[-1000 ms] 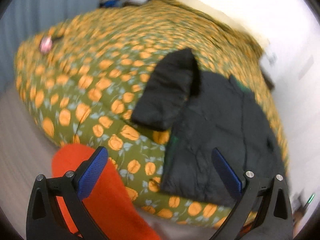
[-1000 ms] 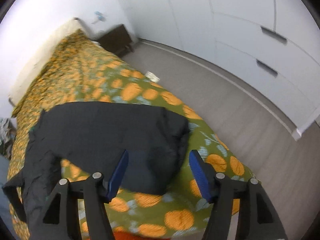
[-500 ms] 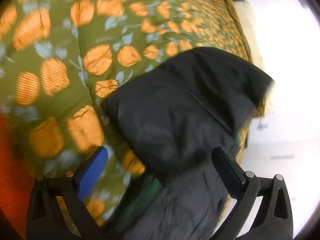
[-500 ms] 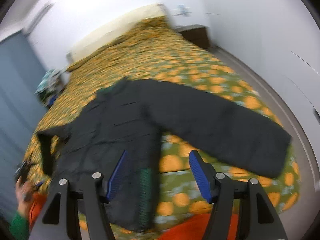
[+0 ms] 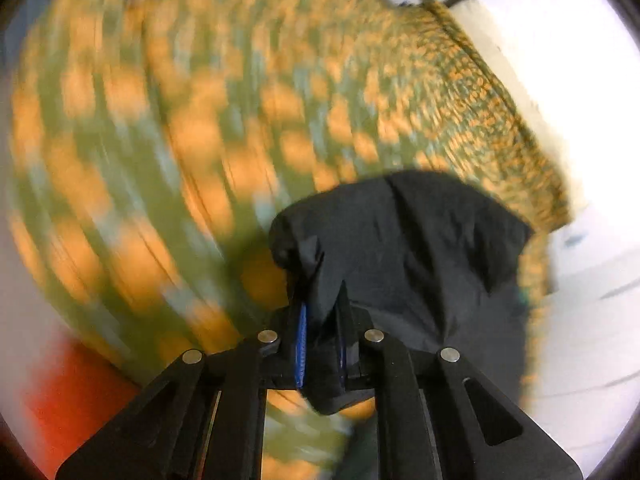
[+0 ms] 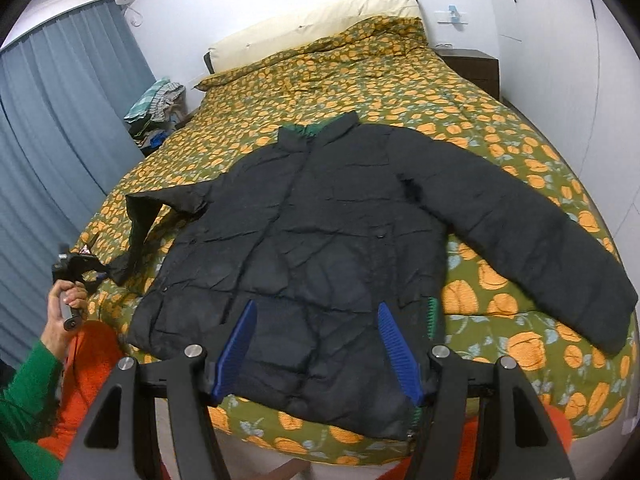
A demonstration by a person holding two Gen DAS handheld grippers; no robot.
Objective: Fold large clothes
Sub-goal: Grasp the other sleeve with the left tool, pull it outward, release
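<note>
A: Where is the jacket (image 6: 320, 240)?

B: The black jacket lies flat on the bed (image 6: 400, 80), near its foot edge at 6 o'clock. One sleeve (image 6: 540, 248) reaches out to 4 o'clock, close to the bed's side edge. The bed past the collar, up at 12 o'clock, is bare cover.

A: What about the other sleeve?

B: Its cuff (image 5: 320, 360) is pinched in the left tool (image 5: 320, 354). The blue pads are squeezed close on the black cloth. In the right view that sleeve hangs in the air at 9 o'clock, off the bed's side edge.

A: How is the hand (image 6: 64, 308) held?

B: It grips the tool's handle low at 8 o'clock, with a green arm sleeve (image 6: 24, 392) below it.

A: And the right tool (image 6: 318, 354)?

B: Its pads are spread wide, holding nothing, and it hangs over the jacket's bottom hem at 6 o'clock.

A: What changed?

B: Half a second ago the left tool was wide open above the sleeve. Now it has closed on the cuff. The left view is very blurry.
</note>
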